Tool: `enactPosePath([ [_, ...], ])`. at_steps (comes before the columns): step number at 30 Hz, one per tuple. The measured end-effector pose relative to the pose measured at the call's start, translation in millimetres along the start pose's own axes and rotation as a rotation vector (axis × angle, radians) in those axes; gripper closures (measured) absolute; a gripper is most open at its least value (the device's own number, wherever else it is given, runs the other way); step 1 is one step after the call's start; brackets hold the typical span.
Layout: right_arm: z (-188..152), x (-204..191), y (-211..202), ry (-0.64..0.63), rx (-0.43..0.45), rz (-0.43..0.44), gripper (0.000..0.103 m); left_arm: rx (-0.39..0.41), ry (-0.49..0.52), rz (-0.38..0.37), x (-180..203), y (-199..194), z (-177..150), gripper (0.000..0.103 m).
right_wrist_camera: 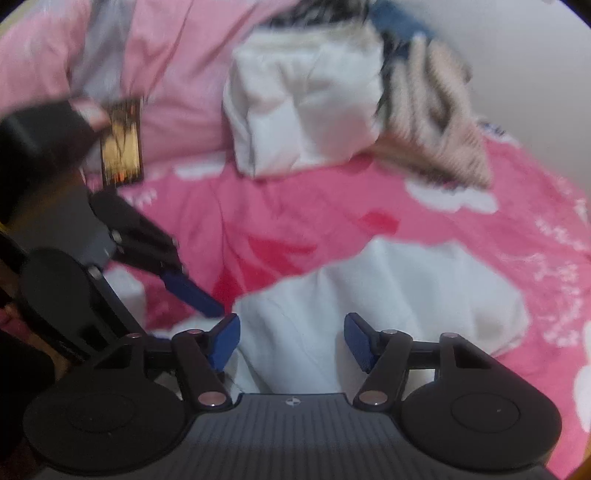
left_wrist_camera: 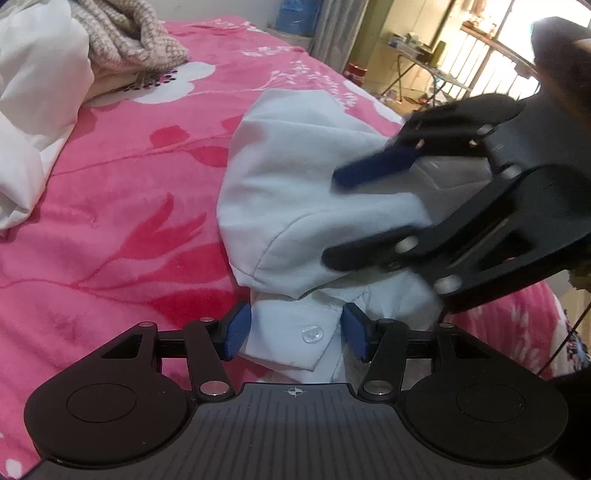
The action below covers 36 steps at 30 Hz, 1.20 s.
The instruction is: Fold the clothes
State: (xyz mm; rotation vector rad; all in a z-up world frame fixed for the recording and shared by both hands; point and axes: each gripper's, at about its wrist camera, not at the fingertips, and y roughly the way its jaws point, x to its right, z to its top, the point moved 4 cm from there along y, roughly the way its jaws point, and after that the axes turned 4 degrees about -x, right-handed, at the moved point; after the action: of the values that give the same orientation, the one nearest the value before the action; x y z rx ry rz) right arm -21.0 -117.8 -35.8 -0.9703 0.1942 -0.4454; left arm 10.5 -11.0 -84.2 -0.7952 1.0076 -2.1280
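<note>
A pale blue shirt [left_wrist_camera: 288, 184] lies bunched in a loose fold on the pink flowered blanket [left_wrist_camera: 110, 184]. My left gripper [left_wrist_camera: 295, 334] is low over its near edge, open. A buttoned strip of the shirt lies between the blue pads, which do not press on it. My right gripper [left_wrist_camera: 351, 214] hovers open over the shirt's right side, blurred. In the right wrist view the right gripper [right_wrist_camera: 291, 341] stands open above the shirt [right_wrist_camera: 388, 295], nothing pinched. One of the left gripper's fingers [right_wrist_camera: 192, 291] shows at the left, touching the cloth's edge.
A white garment pile [left_wrist_camera: 33, 92] and a beige knitted piece [left_wrist_camera: 129, 33] lie at the far end of the bed, seen again as white cloth [right_wrist_camera: 303, 110] and knit [right_wrist_camera: 436, 122]. Beyond the bed's right edge stand a table and a railing [left_wrist_camera: 424, 55].
</note>
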Motion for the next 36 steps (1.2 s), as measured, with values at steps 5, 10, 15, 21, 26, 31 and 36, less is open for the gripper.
enactPosePath([
  [5,-13,19,16,0.087,-0.043,-0.010,0.098,-0.011,0.011,0.004,3,7,-3,0.053],
  [10,-21,56,-23,0.306,0.086,-0.072,0.101,-0.012,0.031,0.009,6,9,-4,0.055],
  [15,-58,87,-59,0.437,0.091,-0.215,0.101,0.003,0.015,0.010,6,6,-6,0.055],
  [21,-131,110,-84,0.659,0.014,-0.349,0.101,0.005,0.023,0.016,10,2,-8,0.055],
  [26,-186,111,-87,0.815,-0.088,-0.378,0.101,0.002,0.016,0.015,9,-2,-6,0.055],
  [31,-199,106,-108,0.870,-0.012,-0.348,0.093,-0.005,-0.018,0.001,5,-7,-2,0.051],
  [36,-187,113,-136,0.873,0.126,-0.345,0.067,0.032,-0.106,-0.027,-5,-15,12,0.049],
])
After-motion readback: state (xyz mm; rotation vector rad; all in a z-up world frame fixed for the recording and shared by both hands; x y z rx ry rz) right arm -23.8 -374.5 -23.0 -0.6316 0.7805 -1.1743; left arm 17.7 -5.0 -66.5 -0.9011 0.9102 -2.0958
